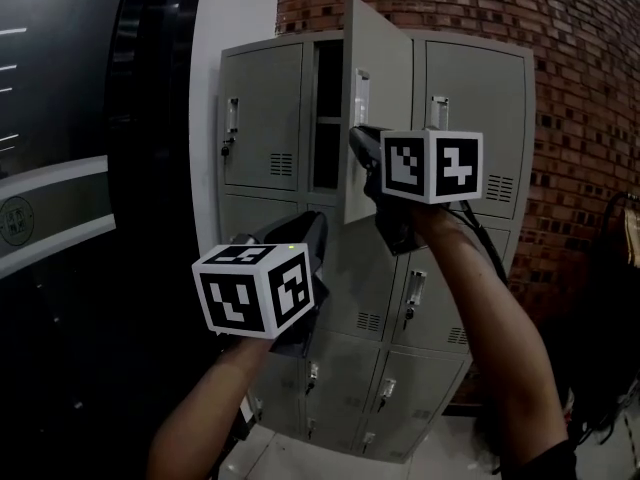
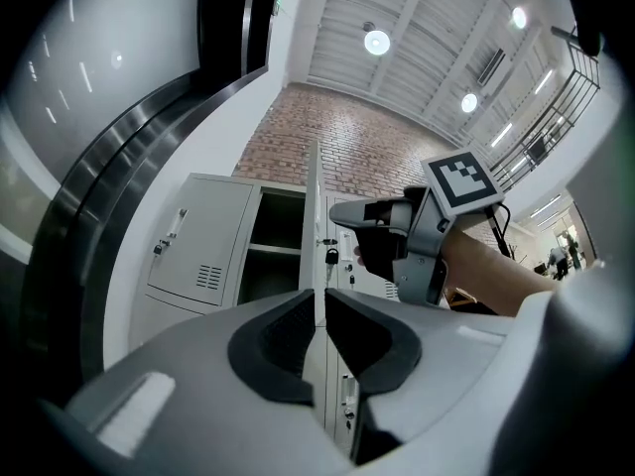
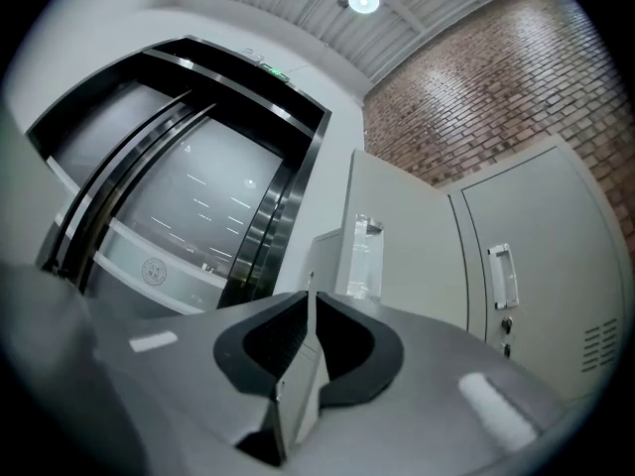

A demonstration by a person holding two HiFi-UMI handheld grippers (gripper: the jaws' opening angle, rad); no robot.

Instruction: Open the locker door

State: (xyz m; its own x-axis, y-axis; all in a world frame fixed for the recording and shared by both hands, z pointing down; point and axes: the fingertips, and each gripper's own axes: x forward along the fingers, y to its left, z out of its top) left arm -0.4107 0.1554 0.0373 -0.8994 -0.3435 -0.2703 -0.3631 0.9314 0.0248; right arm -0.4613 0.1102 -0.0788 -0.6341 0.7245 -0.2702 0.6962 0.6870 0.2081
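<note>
A grey bank of lockers (image 1: pixel 262 118) stands against a brick wall. Its top middle door (image 1: pixel 385 68) is swung out toward me, baring a dark compartment (image 1: pixel 327 118) with a shelf. My right gripper (image 1: pixel 357 134) is shut on the free edge of that door; in the right gripper view the thin door edge (image 3: pixel 310 350) runs between the closed pads of the right gripper (image 3: pixel 311 300). My left gripper (image 1: pixel 318 224) hangs lower and to the left, in front of the second row, shut on nothing. The left gripper view shows the left gripper (image 2: pixel 320 301), the door (image 2: pixel 316 201) edge-on and the right gripper (image 2: pixel 339 212).
A dark curved glass wall (image 1: pixel 70 188) lies left of a white pillar (image 1: pixel 235 8). The brick wall (image 1: pixel 580 118) curves behind the lockers. Black bags (image 1: pixel 610 328) hang at the far right. Neighbouring doors carry handles (image 3: pixel 503 276) and keys (image 1: pixel 410 313).
</note>
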